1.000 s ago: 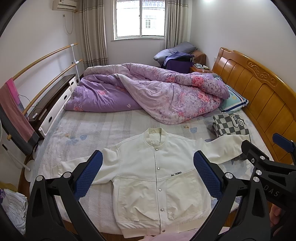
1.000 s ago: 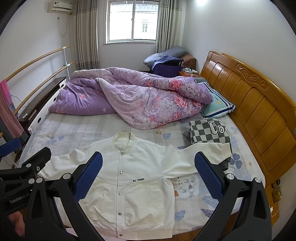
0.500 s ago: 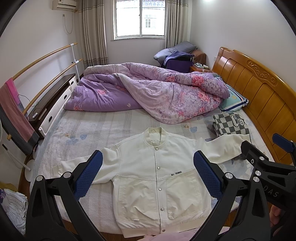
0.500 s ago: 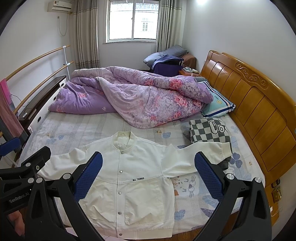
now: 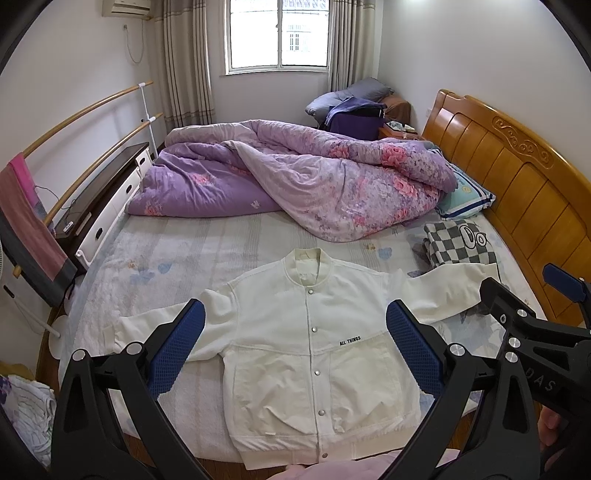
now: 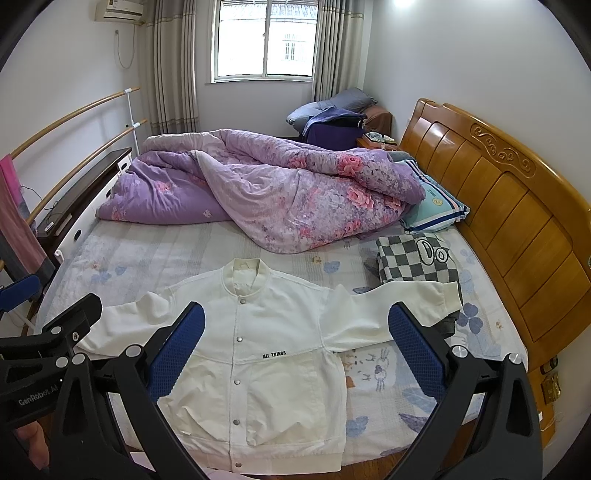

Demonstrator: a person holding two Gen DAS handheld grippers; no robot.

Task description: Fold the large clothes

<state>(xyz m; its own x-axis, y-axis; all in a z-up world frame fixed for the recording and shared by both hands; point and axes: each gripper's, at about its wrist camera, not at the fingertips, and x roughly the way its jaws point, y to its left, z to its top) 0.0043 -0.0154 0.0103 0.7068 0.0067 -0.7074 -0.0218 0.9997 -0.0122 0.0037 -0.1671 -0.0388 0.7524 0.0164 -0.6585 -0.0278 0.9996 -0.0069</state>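
Jacket (image 5: 317,354), white and snapped shut down the front, lies flat and face up on the near part of the bed (image 5: 192,251), hem toward the bed's near edge, collar pointing toward the window (image 5: 277,33). From the left wrist view, the left gripper (image 5: 295,350) hangs above the jacket with its blue-padded fingers (image 5: 177,347) spread wide apart, holding nothing, the body of the garment framed between them. The right gripper (image 6: 295,350) hovers likewise, fingers far apart and empty, over the jacket's chest and its sleeve (image 6: 399,306), which stretches out toward the headboard (image 6: 517,229). That sleeve's cuff rests on a folded checkered cloth (image 6: 413,258); a dark item under the cuff is too covered to identify. The opposite sleeve runs toward the side of the bed with the wooden rails (image 5: 85,110), and its cuff is partly covered by the left gripper's finger. Beyond the jacket a crumpled purple floral quilt (image 5: 314,184) takes up the far half of the bed, with a striped pillow (image 5: 465,199) tucked against the headboard. A low cabinet (image 5: 107,206) stands beside the bed, a towel (image 5: 29,221) draped on the rail. The jacket's hem is partly cut off by something pale pink at the bottom of the left view.
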